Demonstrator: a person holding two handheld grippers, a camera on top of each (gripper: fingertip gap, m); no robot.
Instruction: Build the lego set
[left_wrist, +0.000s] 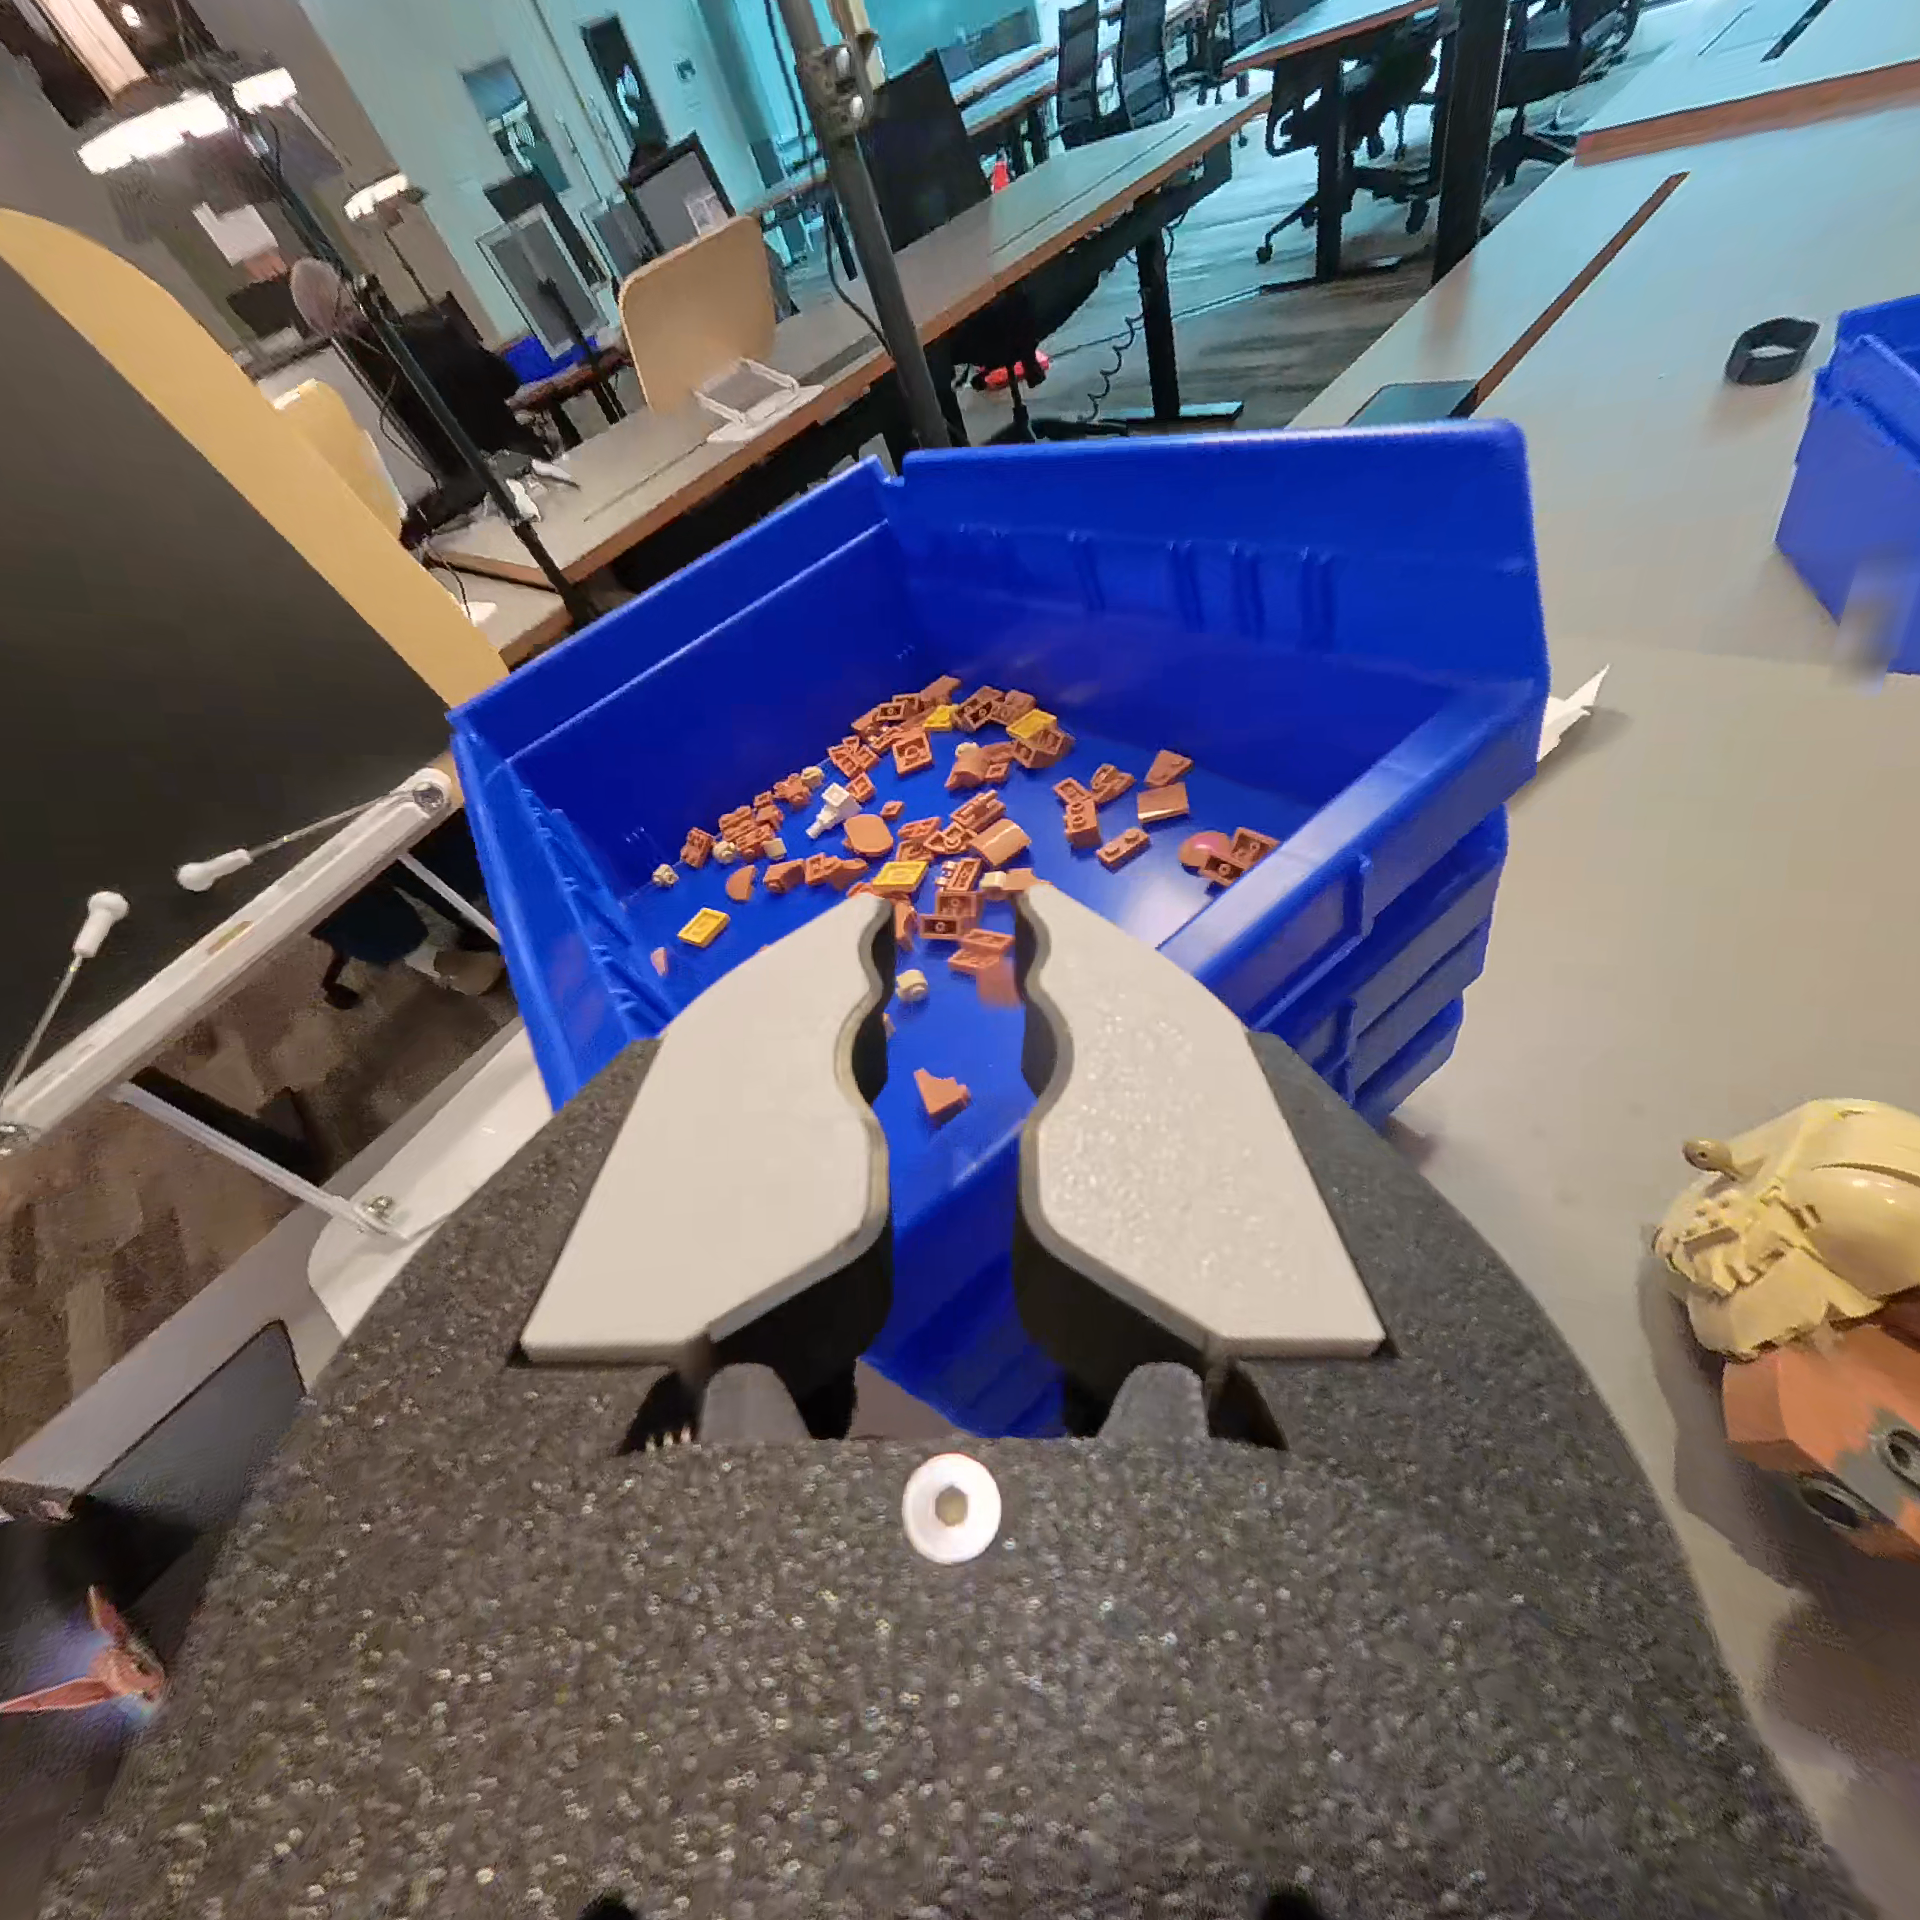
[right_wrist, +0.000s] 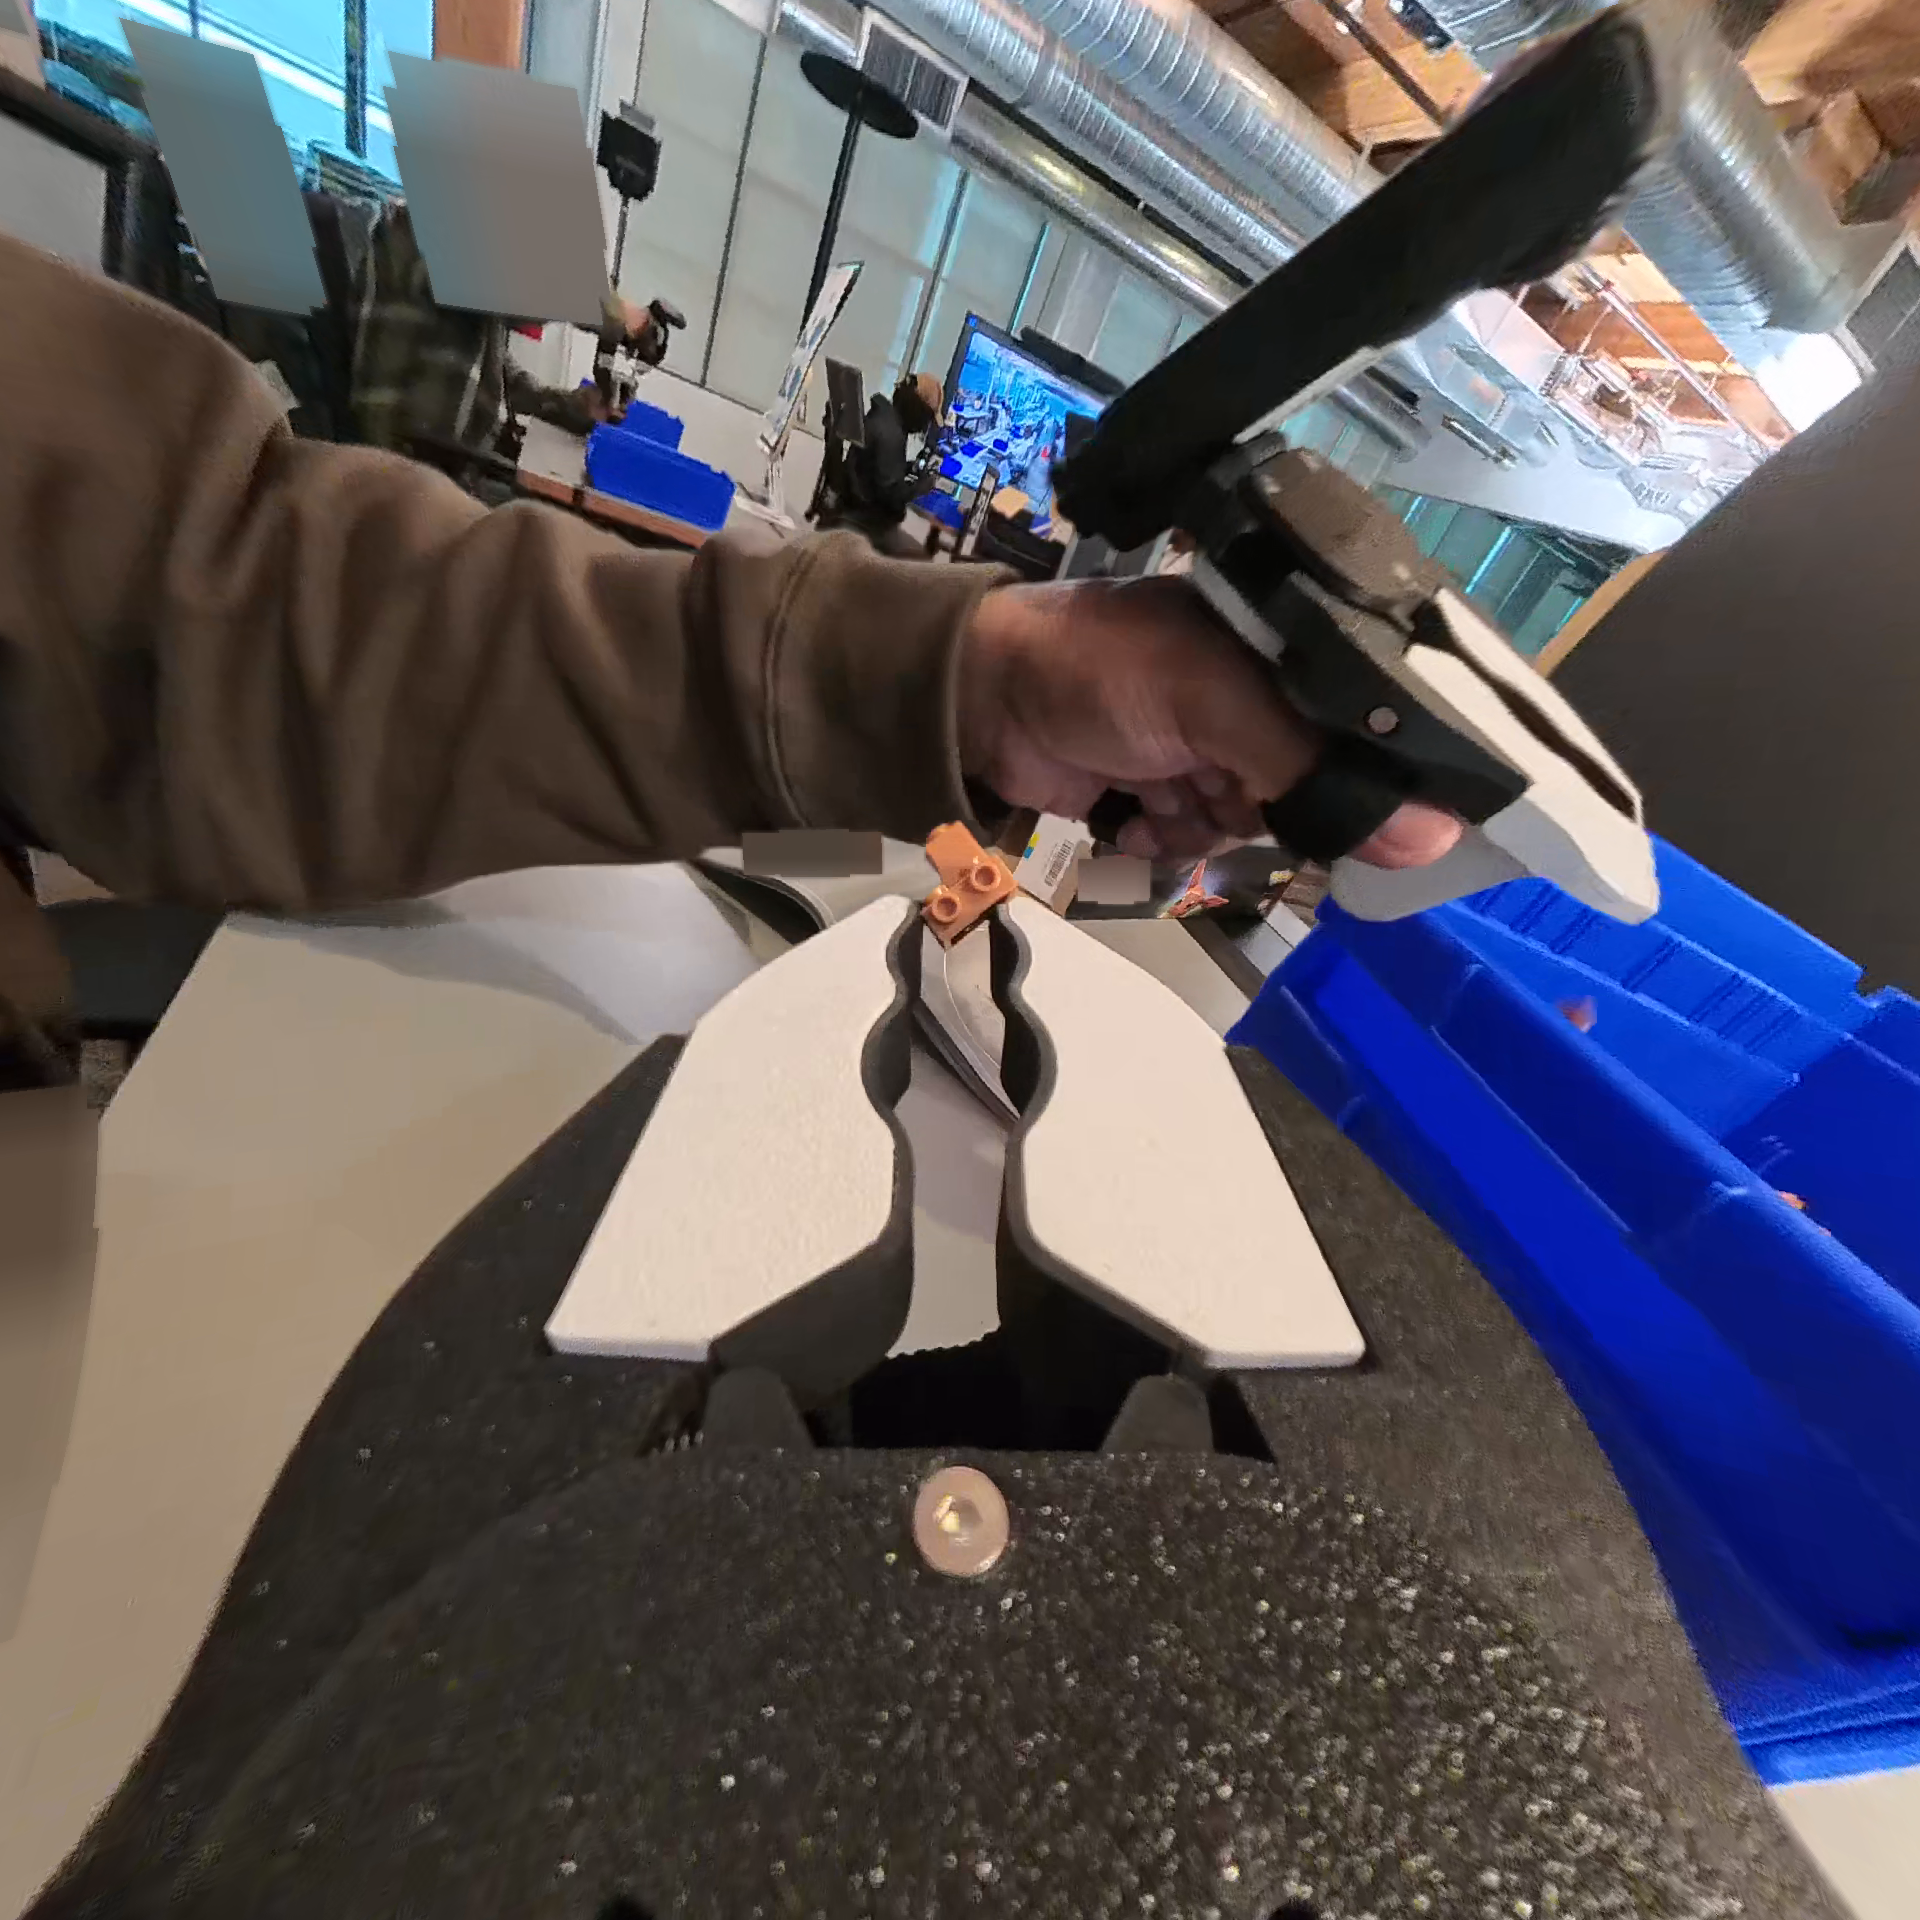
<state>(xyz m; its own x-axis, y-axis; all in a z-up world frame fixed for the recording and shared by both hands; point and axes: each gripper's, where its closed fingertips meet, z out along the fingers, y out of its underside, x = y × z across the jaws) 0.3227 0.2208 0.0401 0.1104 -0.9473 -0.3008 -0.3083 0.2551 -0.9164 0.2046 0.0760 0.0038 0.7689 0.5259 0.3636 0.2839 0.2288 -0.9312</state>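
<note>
- I see a grey table (left_wrist: 1683, 935) filling the right side of the left wrist view; it is the carrying surface.
- A stack of blue bins (left_wrist: 1392, 997) stands on it at frame centre.
- A partly built tan and orange model (left_wrist: 1787, 1278) lies on the table at the right edge, near the stack.
- More blue bins (left_wrist: 1860, 488) stand at the upper right edge, well apart from the stack.
- A black ring-shaped item (left_wrist: 1771, 351) lies just left of those bins.
- A white sheet corner (left_wrist: 1571, 709) shows beside the stack's right rim.
- In the right wrist view I see open printed pages (right_wrist: 966, 1018) on the table at centre.
</note>
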